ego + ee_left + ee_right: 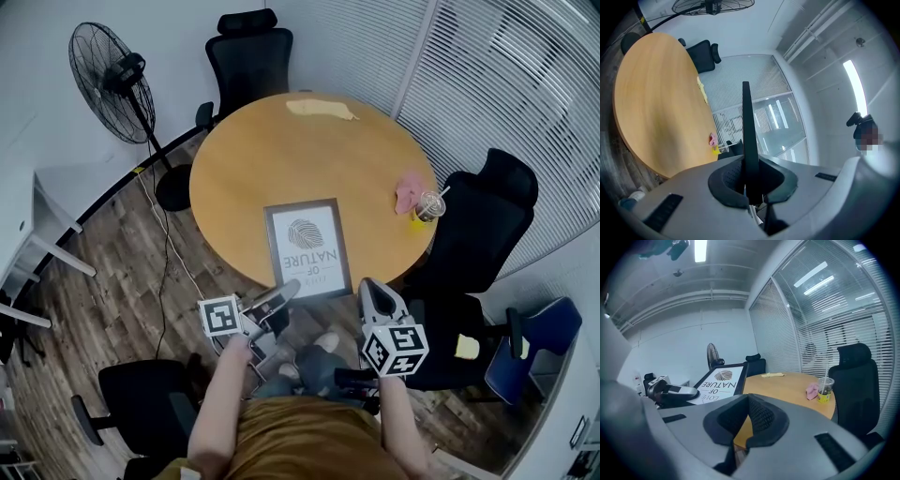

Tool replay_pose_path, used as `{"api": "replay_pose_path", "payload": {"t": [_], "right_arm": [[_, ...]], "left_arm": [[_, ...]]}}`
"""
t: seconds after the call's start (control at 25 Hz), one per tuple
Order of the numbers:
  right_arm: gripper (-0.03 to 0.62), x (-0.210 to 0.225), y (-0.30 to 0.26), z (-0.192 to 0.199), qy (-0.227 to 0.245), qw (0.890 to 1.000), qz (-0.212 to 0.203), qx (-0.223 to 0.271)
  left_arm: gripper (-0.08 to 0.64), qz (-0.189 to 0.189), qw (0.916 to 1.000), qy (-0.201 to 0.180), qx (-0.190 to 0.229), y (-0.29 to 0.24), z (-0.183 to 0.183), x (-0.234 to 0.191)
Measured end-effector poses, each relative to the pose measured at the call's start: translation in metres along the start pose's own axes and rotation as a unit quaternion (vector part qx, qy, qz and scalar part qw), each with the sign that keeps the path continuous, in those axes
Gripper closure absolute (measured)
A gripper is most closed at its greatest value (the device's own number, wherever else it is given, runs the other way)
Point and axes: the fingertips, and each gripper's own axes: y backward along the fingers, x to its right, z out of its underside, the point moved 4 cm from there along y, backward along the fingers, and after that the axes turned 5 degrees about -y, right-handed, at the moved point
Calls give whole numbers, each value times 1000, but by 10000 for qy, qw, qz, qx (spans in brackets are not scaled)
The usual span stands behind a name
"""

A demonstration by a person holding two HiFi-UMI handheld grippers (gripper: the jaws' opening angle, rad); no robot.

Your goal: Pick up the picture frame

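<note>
The black picture frame (307, 246) with a white leaf print lies flat on the round wooden table (244, 159), its near edge at the table's front rim. My left gripper (286, 289) is at the frame's near left corner. In the left gripper view its jaws are shut on the frame's thin black edge (746, 131), seen end-on. My right gripper (373, 292) hangs just off the frame's near right corner, apart from it. Its jaws look shut with nothing between them (750, 404). The right gripper view shows the frame (719, 378) and the left gripper (670, 392) at its left.
A plastic cup with a straw (429, 206) and a pink cloth (409, 187) sit at the table's right rim. A yellow cloth (321, 110) lies at the far side. Black office chairs (478, 234) ring the table. A standing fan (111, 70) is at the far left.
</note>
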Motion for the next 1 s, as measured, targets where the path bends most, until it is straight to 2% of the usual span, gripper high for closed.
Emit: {"api": "replay_pose_path", "payload": {"t": [1.0], "right_arm": [[580, 6, -6, 2, 53, 10000, 83, -11]], "left_arm": [[511, 12, 10000, 14, -39, -3, -2, -7]]}}
